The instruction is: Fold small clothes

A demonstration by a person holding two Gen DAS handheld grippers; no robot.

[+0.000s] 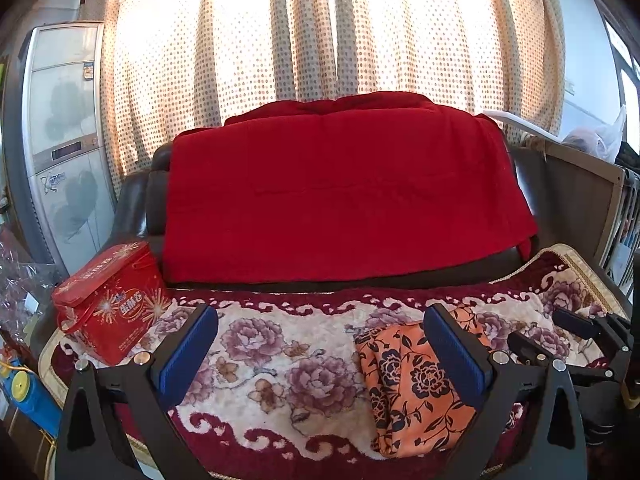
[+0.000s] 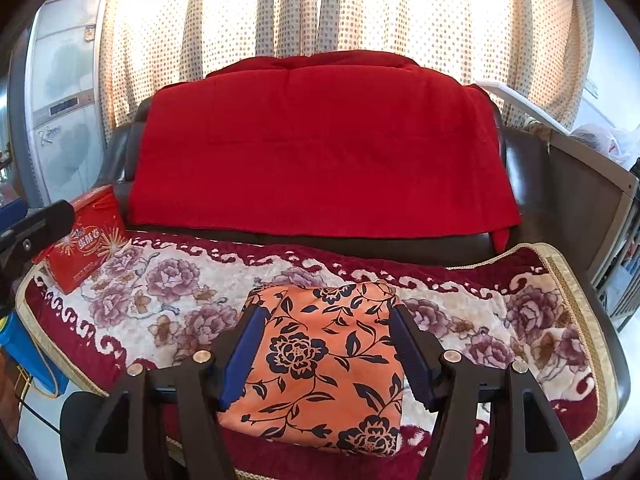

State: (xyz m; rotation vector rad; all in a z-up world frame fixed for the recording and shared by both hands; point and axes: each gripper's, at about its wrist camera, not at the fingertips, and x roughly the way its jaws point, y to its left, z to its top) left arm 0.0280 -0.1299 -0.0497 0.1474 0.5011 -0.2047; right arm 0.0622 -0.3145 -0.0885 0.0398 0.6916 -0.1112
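The folded cloth (image 2: 320, 364) lies on the rug (image 2: 168, 292), between the parted fingers of the right tongs (image 2: 324, 332), ungripped. The left tongs (image 1: 320, 328) gape empty, the cloth by their right finger. A one-layer pinch could undo the fold.

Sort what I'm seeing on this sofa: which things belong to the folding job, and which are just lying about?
Part of the job:
- orange flowered cloth, already folded small
- left gripper, open
- right gripper, open over the cloth

Just lying about:
- red tin box
- red blanket on the sofa back
- flowered seat cover
- dotted curtain
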